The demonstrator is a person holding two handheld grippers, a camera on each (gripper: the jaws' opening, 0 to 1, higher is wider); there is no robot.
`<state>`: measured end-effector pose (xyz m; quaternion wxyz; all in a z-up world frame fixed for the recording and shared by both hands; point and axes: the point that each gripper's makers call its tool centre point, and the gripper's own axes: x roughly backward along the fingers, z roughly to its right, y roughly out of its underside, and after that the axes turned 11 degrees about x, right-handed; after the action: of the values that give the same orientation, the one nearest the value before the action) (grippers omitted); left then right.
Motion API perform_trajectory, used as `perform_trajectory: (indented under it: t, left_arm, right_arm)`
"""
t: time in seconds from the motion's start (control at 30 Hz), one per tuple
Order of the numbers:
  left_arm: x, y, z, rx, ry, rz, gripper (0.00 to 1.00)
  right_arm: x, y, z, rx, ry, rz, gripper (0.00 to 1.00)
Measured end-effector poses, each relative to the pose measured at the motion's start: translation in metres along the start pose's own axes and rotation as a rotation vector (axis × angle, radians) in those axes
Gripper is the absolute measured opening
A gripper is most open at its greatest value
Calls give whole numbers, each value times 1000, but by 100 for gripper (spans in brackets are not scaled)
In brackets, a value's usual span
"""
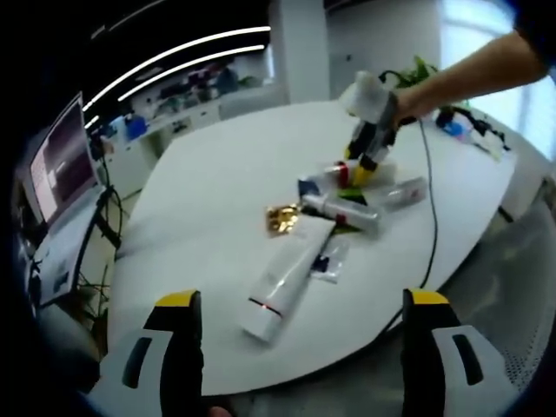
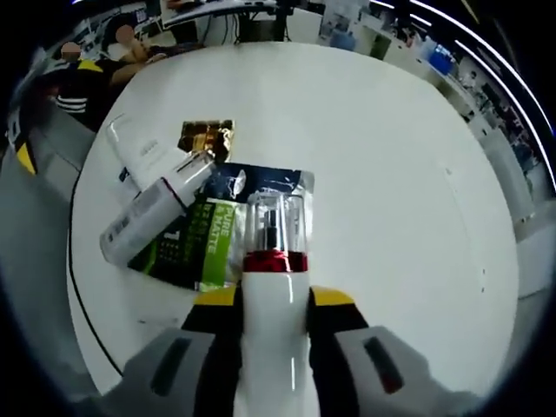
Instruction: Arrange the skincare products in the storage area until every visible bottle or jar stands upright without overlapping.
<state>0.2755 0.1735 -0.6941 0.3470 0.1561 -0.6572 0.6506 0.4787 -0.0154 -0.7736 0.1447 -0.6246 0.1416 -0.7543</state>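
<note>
One bottle [image 2: 274, 287] so far, white w/ a red band and clear cap, clamped mid-body in my right gripper [image 2: 274, 304] over the pile. Feels like slick, hard plastic, prob top-heavy, so I'd grip low. Left gripper [image 1: 300, 321] hangs wide open, holding nothing, near the table [image 1: 217, 174] edge. Green sachet [image 2: 204, 239], gold packet [image 2: 207, 136] and a lying white tube [image 1: 282, 282] crowd the spot.

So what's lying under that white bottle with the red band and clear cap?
Under the white bottle with the red band, held by the right gripper, lie a dark blue sachet and a green-and-black packet. Their covered parts are hidden.
</note>
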Motion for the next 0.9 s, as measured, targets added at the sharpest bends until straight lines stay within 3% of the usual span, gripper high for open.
perform_trajectory:
  t: [0.33, 0.5, 0.9]
  left_arm:
    - [1, -2, 1, -10, 6, 12, 93]
    - [1, -2, 2, -17, 8, 14, 93]
    - [2, -2, 7, -43, 25, 16, 93]
  right_arm:
    - [30, -5, 8, -56, 62, 97, 28]
    - [45, -9, 9, -148, 94, 180, 28]
    - [64, -3, -2, -210, 116, 247, 28]
